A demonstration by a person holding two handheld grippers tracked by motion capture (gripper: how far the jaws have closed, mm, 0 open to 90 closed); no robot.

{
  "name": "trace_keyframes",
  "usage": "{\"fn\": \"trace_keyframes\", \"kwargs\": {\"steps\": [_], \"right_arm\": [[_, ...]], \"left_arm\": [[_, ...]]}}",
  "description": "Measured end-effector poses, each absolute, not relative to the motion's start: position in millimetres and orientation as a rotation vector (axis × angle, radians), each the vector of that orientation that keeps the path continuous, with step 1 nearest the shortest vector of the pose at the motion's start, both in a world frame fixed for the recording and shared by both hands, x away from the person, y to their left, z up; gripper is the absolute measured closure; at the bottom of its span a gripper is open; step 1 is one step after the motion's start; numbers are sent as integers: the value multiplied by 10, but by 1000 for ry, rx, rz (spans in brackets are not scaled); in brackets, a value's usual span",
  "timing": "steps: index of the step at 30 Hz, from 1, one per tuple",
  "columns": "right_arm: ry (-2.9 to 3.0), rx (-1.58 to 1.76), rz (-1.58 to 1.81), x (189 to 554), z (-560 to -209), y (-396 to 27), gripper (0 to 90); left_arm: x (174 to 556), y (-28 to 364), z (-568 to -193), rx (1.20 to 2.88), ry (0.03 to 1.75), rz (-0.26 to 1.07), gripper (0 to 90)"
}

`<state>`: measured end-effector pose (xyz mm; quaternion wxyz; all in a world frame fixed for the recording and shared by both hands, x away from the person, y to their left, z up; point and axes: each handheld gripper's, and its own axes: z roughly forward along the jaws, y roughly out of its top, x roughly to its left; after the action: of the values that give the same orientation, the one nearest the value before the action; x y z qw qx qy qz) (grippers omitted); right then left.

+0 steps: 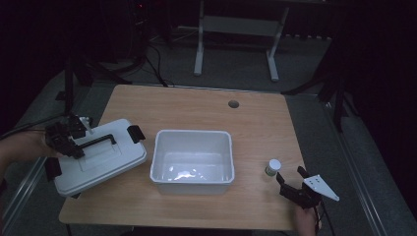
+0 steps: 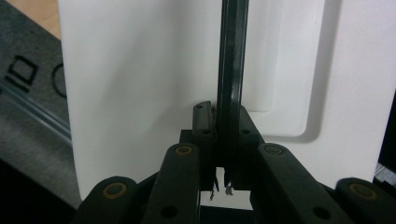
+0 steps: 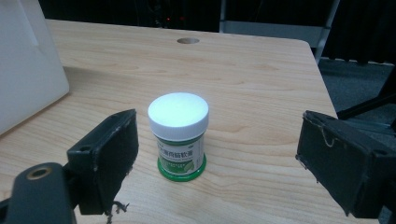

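Note:
A white lid [image 1: 105, 162] with a black handle [image 1: 101, 141] and black end clips sits at the table's left edge, partly over the side. My left gripper [image 1: 77, 146] is shut on that handle; in the left gripper view the jaws [image 2: 222, 119] pinch the thin black handle [image 2: 231, 56] against the white lid [image 2: 140, 93]. A white open tub [image 1: 192, 133] stands mid-table. A small jar [image 1: 273, 167] with a white cap and green label stands to its right. My right gripper [image 1: 291, 179] is open just behind the jar [image 3: 179, 135], whose sides are clear of both fingers [image 3: 109, 154].
The wooden table [image 1: 196, 105] has a round cable hole [image 1: 233, 104] near its far edge. A tub wall [image 3: 23, 70] shows at the left of the right gripper view. Stands and a frame's legs occupy the dark floor beyond.

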<state>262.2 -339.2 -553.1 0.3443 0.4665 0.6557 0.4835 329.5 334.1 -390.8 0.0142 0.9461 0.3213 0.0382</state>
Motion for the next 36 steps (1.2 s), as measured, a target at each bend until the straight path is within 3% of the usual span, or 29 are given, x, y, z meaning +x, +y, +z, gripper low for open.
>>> {"fn": "trace_keyframes", "kwargs": {"steps": [20,36], "right_arm": [[1704,1212,1255,2622,-5531,-3389,123],[1710,1210,1256,2620,-5531,-3390,123]], "left_arm": [[3502,3283,-4736,2897,1041,19,834],[3545,3217,-4925,2897,1025,-14,830]]}}
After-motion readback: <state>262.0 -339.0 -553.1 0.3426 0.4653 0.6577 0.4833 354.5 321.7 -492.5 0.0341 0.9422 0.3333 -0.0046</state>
